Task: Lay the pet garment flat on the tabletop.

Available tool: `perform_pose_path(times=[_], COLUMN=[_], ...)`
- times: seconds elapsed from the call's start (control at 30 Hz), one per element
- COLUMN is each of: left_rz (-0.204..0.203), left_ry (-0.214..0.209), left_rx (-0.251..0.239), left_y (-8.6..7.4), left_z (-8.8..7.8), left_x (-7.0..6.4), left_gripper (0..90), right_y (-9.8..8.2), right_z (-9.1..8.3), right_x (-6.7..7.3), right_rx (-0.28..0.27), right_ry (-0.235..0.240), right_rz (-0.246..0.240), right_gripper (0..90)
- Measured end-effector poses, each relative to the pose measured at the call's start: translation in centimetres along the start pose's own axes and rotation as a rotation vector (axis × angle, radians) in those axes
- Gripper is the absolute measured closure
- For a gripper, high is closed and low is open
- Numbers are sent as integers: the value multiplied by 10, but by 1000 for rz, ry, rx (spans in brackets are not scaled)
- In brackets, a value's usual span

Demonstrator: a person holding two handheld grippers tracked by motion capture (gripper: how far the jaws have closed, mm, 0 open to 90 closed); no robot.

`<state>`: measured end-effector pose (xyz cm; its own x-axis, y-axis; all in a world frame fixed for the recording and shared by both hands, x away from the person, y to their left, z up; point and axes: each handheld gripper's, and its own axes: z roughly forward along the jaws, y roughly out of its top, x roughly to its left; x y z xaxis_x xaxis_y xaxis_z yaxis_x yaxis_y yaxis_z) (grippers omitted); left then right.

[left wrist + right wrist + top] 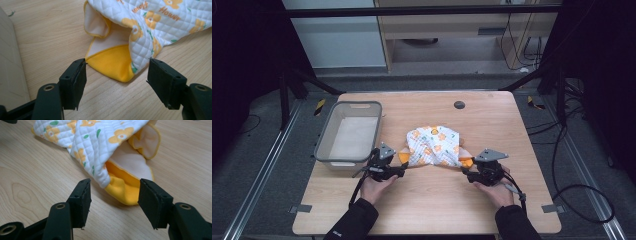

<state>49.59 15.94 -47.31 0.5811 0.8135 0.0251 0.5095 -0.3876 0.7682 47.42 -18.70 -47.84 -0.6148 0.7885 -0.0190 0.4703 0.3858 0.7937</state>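
Note:
A quilted white cloth [433, 145] printed with orange flowers lies crumpled at the middle of the wooden table [492, 115]. Yellow lining shows at two of its corners. My left gripper [401, 171] is at the cloth's left corner, jaws open. In the left gripper view the yellow corner [113, 63] lies on the table just ahead of the gap of that gripper [116, 80], untouched. My right gripper [466, 174] is at the cloth's right corner, also open. In the right gripper view the other yellow corner [123, 187] reaches between the jaws of this gripper [113, 200] without being pinched.
A grey plastic basket [323, 145] stands on the table's left side, close to my left hand. A small dark disc [459, 105] sits in the tabletop near the far edge. Bare wood lies in front of the cloth towards me.

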Motion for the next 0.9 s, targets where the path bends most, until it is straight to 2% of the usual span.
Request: perform_pose_path(times=[0.2, 0.3, 0.33, 0.43, 0.53, 0.57, 0.6, 0.63, 0.7, 0.9], left_rz=[-21, -24, -32, -32, -33, -40, -52, -59, -40, -24], left_ry=[-5, -17, -29, -33, -44, -43, -38, -51, -50, -65], left_rx=[6, 4, 12, 21, 27, 23, 18, 17, 17, 10], left_y=[-1, -2, -2, -3, -5, -6, -8, -9, -9, -9], left_z=[12, 17, 20, 22, 26, 27, 28, 30, 29, 25], left_x=[0, 0, -2, -5, -8, -9, -11, -13, -16, -18], left_gripper=[328, 347, 369, 408, 478, 579, 639, 679, 752, 818], right_y=[1, 2, 3, 2, 2, 1, 1, 1, 1, 3], right_z=[14, 19, 23, 25, 27, 28, 29, 29, 30, 26], right_x=[4, 6, 8, 8, 8, 8, 8, 8, 9, 12], right_rx=[21, 26, 46, 50, 59, 63, 69, 71, 77, 58], right_ry=[15, 14, 18, 11, 3, 1, -4, -6, -2, 18], right_rz=[7, -2, -15, -35, -43, -44, -48, -57, -62, -77], right_gripper=[459, 469, 498, 526, 583, 625, 661, 680, 743, 819])
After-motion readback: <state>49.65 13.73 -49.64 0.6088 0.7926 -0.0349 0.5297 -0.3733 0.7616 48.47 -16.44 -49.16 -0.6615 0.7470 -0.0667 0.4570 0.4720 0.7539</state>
